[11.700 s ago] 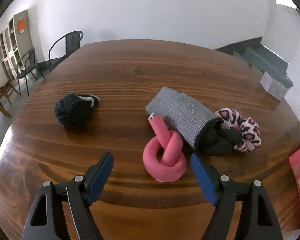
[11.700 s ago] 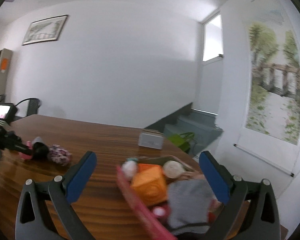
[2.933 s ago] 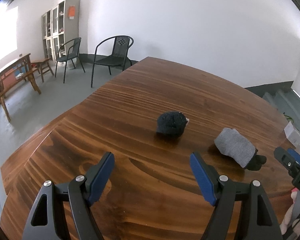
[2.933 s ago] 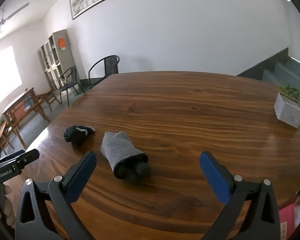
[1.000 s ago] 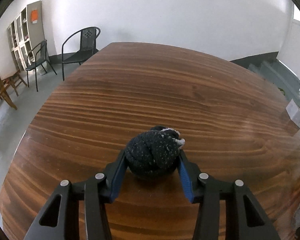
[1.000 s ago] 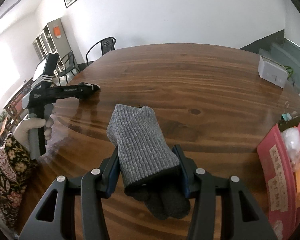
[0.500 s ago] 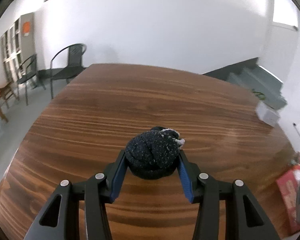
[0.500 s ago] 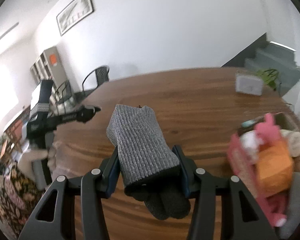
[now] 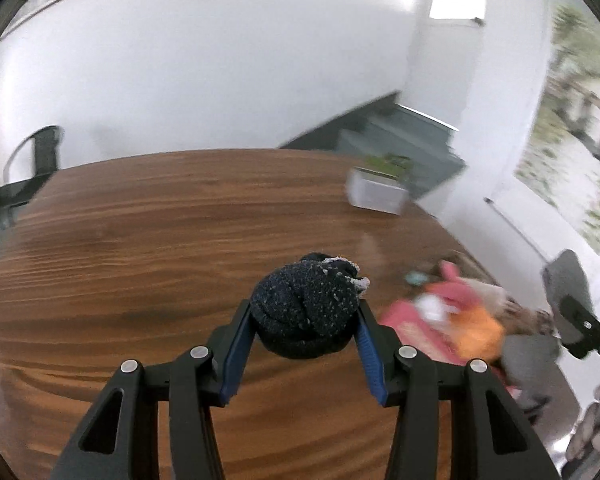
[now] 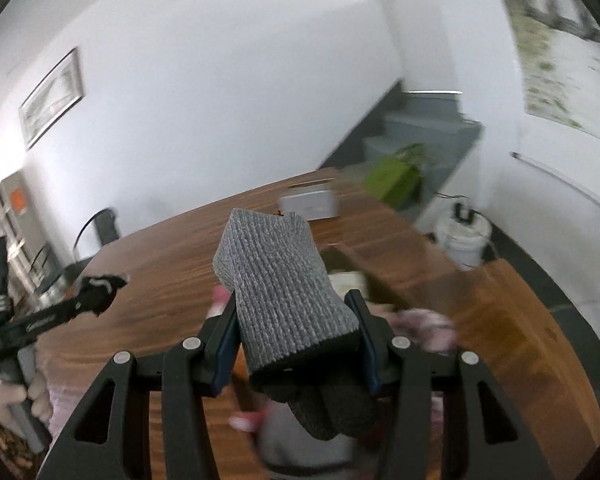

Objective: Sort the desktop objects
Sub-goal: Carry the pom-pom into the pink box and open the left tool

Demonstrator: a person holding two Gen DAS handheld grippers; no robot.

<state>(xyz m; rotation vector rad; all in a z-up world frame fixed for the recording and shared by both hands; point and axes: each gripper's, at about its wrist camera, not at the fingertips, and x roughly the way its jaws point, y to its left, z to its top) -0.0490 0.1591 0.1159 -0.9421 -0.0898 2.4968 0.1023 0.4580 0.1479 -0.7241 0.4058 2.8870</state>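
The left gripper (image 9: 304,322) pinched a dark navy, white-flecked balled sock (image 9: 306,310) between its blue pads, holding it clear above the brown wooden table (image 9: 140,240). To the right of that sock and lower in the left wrist view, a blurred pink container (image 9: 408,320) of soft things sat near the table's edge, an orange block (image 9: 476,334) inside it. A small white box (image 9: 374,196) stood on the far side of the table.

The right gripper (image 10: 296,334) was clamped on a grey ribbed knitted sock roll with a dark end (image 10: 284,288), which pointed up and away over the same table. Below it, the container's contents were too blurred to tell apart. At the left edge of the right wrist view, a gloved hand (image 10: 16,398) gripped the left gripper's handle.
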